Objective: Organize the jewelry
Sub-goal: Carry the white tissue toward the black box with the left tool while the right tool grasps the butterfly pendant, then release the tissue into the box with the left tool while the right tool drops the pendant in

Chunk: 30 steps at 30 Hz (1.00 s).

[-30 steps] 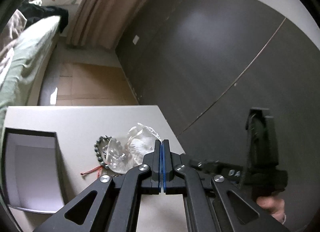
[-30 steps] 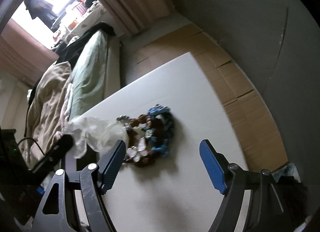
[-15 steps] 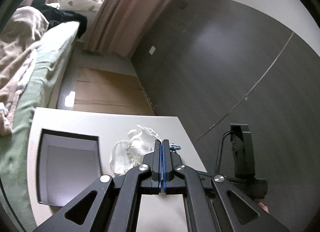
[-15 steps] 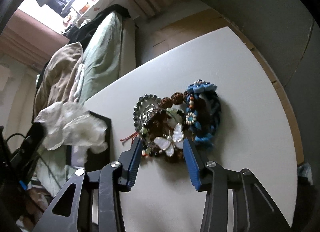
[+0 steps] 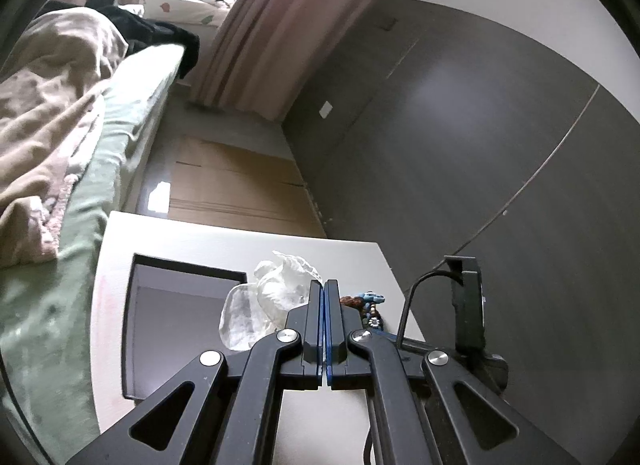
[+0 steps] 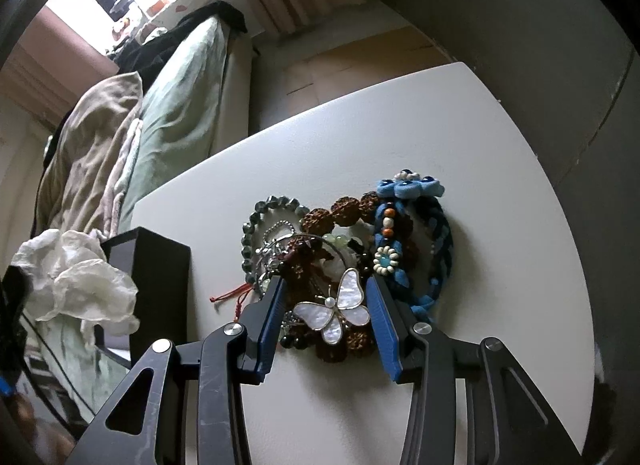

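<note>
A heap of jewelry lies on the white table: a mother-of-pearl butterfly brooch, brown seed beads, a blue braided bracelet and a grey faceted bead bracelet. My right gripper points down onto the heap. Its blue pads touch the cluster on both sides, with the butterfly between them. My left gripper is shut on a crumpled clear plastic bag. The bag hangs over an open black box. A bit of the blue bracelet shows past the left fingers.
The black box stands left of the heap. A bed with green sheet and beige blanket runs along the table's left side. Flattened cardboard covers the floor beyond. A dark wall stands to the right.
My right gripper came down over the heap and its jaws narrowed around the butterfly cluster. My left gripper carried the plastic bag off the jewelry, toward the box.
</note>
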### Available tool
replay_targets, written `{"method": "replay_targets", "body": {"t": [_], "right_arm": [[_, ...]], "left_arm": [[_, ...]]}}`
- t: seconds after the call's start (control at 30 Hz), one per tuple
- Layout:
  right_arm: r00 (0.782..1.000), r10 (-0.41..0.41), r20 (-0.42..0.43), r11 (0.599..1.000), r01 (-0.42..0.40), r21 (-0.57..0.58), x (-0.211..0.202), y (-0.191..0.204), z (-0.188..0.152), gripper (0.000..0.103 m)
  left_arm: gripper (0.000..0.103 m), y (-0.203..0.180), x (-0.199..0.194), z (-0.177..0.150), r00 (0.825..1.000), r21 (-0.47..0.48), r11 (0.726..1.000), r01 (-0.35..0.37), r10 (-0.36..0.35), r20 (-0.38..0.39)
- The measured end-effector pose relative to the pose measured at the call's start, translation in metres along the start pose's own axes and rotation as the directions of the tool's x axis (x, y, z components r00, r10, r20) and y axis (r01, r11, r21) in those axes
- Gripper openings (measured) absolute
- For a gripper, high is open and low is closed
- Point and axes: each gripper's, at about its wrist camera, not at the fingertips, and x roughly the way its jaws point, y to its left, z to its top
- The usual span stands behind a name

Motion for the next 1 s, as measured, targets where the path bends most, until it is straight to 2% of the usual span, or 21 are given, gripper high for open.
{"method": "replay_targets", "body": {"t": [0.07, 0.17, 0.3, 0.33, 0.37, 0.73, 0.87, 1.0], "right_arm": [[1.000, -0.010, -0.021, 1.000, 0.010, -0.005, 0.005, 0.001, -0.002, 0.041], [0.999, 0.029, -0.032, 0.999, -0.028, 0.028, 0.009, -0.004, -0.004, 0.040], [0.999, 0.038, -0.029, 0.998, -0.037, 0.051, 0.004, -0.007, -0.008, 0.039], [0.999, 0.040, -0.026, 0.998, -0.039, 0.054, 0.002, -0.007, -0.009, 0.037], [0.999, 0.046, -0.026, 0.997, -0.044, 0.058, -0.001, -0.009, -0.010, 0.026], [0.988, 0.148, 0.051, 0.986, -0.151, 0.073, -0.029, -0.003, -0.013, 0.026], [0.969, 0.232, 0.089, 0.970, -0.237, 0.054, -0.036, 0.016, -0.012, 0.026], [0.935, 0.340, 0.101, 0.937, -0.345, 0.045, -0.034, 0.043, -0.011, 0.026]], "left_arm": [[0.000, 0.000, -0.003, -0.002, 1.000, -0.001, 1.000, -0.005, 0.005, 0.001], [0.000, 0.001, -0.007, -0.002, 1.000, -0.002, 1.000, -0.011, 0.011, 0.002], [0.000, 0.002, -0.014, -0.004, 1.000, -0.001, 1.000, -0.018, 0.018, 0.008], [0.000, 0.003, -0.015, -0.005, 1.000, -0.001, 1.000, -0.020, 0.020, 0.009], [0.000, 0.004, -0.017, -0.005, 1.000, -0.002, 1.000, -0.022, 0.022, 0.010], [0.000, 0.018, -0.034, 0.002, 0.998, -0.021, 0.999, -0.043, 0.044, 0.047], [0.000, 0.026, -0.041, 0.009, 0.995, -0.038, 0.998, -0.055, 0.058, 0.075], [0.000, 0.036, -0.047, 0.016, 0.990, -0.060, 0.994, -0.087, 0.093, 0.107]]}}
